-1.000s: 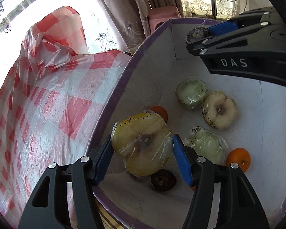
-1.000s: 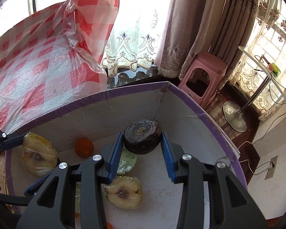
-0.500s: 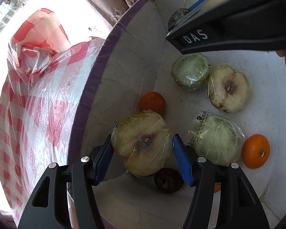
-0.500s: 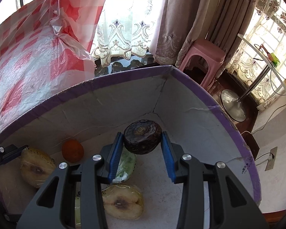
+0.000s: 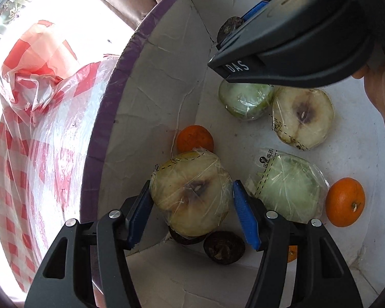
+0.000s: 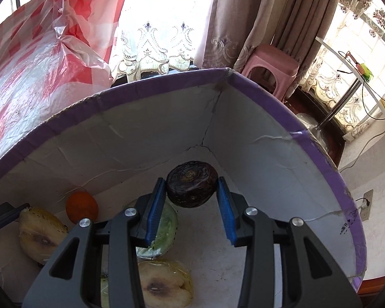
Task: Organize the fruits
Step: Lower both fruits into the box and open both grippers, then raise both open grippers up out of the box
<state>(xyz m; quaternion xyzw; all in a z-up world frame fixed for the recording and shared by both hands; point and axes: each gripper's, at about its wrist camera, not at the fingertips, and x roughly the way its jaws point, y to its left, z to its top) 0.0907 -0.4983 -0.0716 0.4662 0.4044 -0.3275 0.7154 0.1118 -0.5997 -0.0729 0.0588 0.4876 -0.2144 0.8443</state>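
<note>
My left gripper is shut on a plastic-wrapped pear half, held low inside the white box with a purple rim. My right gripper is shut on a dark round water chestnut, also inside the box near its far corner. The right gripper's black body crosses the top of the left wrist view. In the right wrist view the left gripper's pear half shows at lower left.
On the box floor lie two oranges, two wrapped green halves, another wrapped pear half and a dark chestnut. A red checked plastic cloth lies left of the box. A pink stool stands beyond.
Both grippers have sunk deeper into the box with their fruit still held. The box walls now fill more of each view.
</note>
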